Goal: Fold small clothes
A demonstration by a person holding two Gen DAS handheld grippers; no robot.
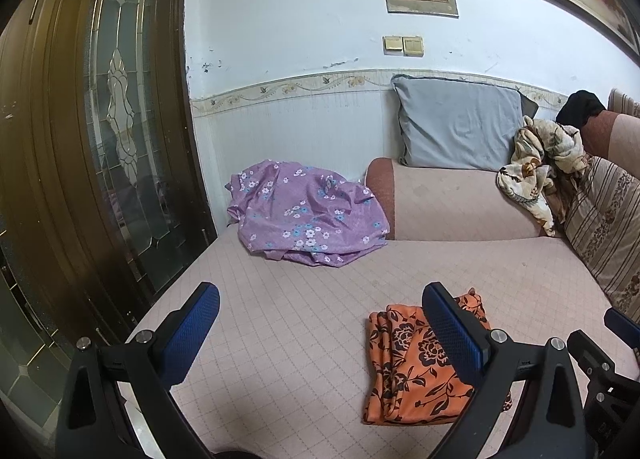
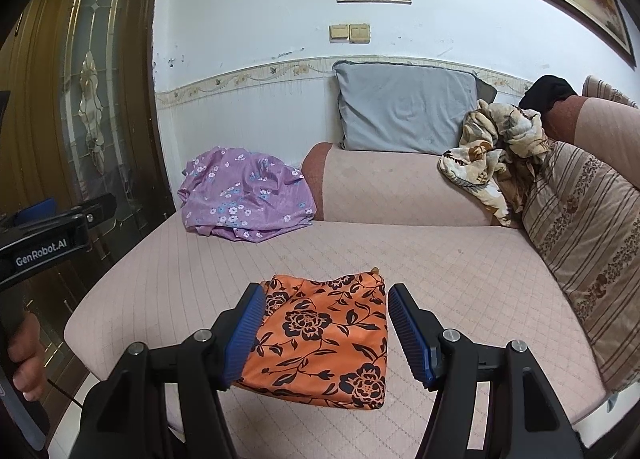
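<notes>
A folded orange cloth with black flowers (image 2: 324,343) lies on the pink quilted sofa seat (image 2: 440,259) near its front edge. My right gripper (image 2: 326,329) is open, its blue pads on either side of the cloth, just above it. In the left wrist view the same cloth (image 1: 408,363) lies at lower right, partly behind my right finger. My left gripper (image 1: 320,327) is open and empty over bare seat (image 1: 280,319), left of the cloth. A crumpled purple flowered garment (image 1: 308,215) lies at the seat's back left, also in the right wrist view (image 2: 244,195).
A grey pillow (image 2: 408,111) leans on the wall behind the sofa arm. A crumpled cream flowered cloth (image 2: 492,155) and a striped cushion (image 2: 584,231) sit at right. A brown door with glass (image 1: 100,139) stands at left. The left gripper's body (image 2: 48,235) shows at the right view's left edge.
</notes>
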